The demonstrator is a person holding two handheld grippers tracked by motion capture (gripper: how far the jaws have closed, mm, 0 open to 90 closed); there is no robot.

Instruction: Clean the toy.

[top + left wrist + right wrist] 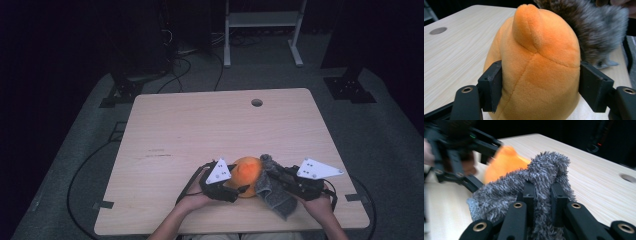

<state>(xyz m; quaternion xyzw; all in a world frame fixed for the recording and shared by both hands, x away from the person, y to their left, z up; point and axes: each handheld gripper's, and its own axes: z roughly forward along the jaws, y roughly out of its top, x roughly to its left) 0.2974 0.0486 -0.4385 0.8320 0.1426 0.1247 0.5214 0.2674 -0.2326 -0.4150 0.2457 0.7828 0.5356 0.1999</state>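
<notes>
The left tongs (pixel 540 85) clench the orange plush (pixel 536 65) on both sides, while the right tongs (pixel 543 195) pinch a grey cloth (pixel 541 175) draped against it, both near the front edge of the tabletop (pixel 200 125).

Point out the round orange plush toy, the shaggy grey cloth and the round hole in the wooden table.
Round orange plush toy (pixel 536 65): left gripper view, middle of its body.
Shaggy grey cloth (pixel 544 170): right gripper view, raised fold.
Round hole (pixel 257 102): high view, its centre.
</notes>
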